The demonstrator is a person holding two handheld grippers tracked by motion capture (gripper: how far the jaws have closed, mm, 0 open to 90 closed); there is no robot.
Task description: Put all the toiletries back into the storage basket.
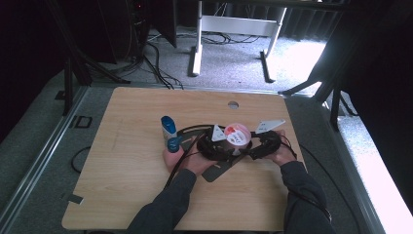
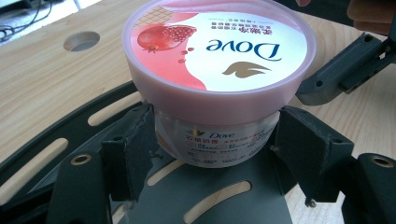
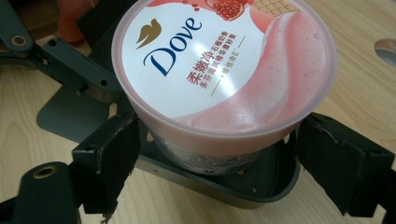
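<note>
A Dove jar [image 1: 237,135] with a pink lid and a pomegranate label stands on a dark grey slotted plate [image 1: 217,170] at the table's middle. My left gripper [image 1: 217,146] comes at it from the left. In the left gripper view its two black pads [image 2: 135,149] press the jar's clear body [image 2: 217,144] just under the lid. My right gripper [image 1: 258,146] comes from the right. In the right gripper view its jaws straddle the jar [image 3: 224,70] below the lid, with a small gap at each pad [image 3: 116,158].
A white bottle with a blue cap [image 1: 168,127] stands just left of my left hand. A round hole [image 1: 233,104] sits in the wooden table [image 1: 122,175] behind the jar. Cables trail from both grippers. Table legs and cords lie on the floor beyond.
</note>
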